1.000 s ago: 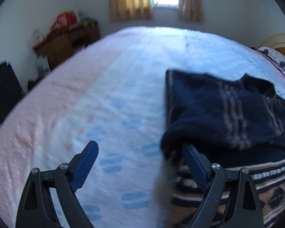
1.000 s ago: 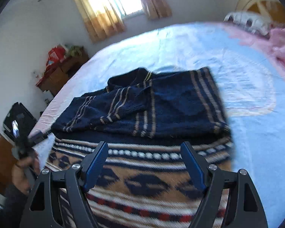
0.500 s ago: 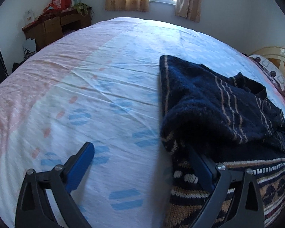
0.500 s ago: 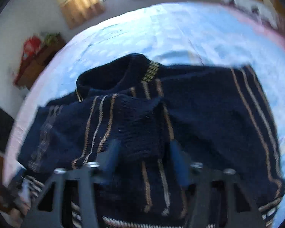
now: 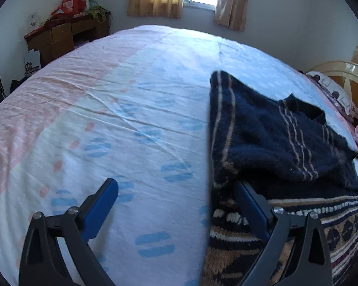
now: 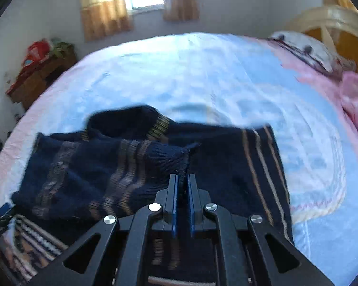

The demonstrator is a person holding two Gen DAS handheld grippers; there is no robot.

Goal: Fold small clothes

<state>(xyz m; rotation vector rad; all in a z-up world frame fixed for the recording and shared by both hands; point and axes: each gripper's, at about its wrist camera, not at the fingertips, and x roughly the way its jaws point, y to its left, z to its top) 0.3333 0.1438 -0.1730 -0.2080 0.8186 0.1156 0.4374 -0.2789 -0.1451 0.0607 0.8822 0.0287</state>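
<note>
A navy knit sweater [image 5: 269, 143] with tan stripes and a patterned brown hem lies on the bed, one sleeve folded across its body. My left gripper [image 5: 176, 190] is open at the sweater's left edge, its right finger [image 5: 250, 205] under the folded cloth, its left finger over bare sheet. In the right wrist view my right gripper [image 6: 182, 178] is shut on the tip of the folded sleeve [image 6: 179, 157] and holds it bunched above the sweater's body [image 6: 238, 178].
The bed sheet [image 5: 131, 119] is white with pink and blue marks. A wooden desk [image 5: 64, 35] with clutter stands at the back left. A pillow and a cream headboard [image 6: 322, 23] lie at the right. A pink cloth [image 6: 355, 95] sits by the pillow.
My right gripper moved forward over the sweater and shut on the sleeve tip. My left gripper stayed open at the sweater's left edge and shifted slightly.
</note>
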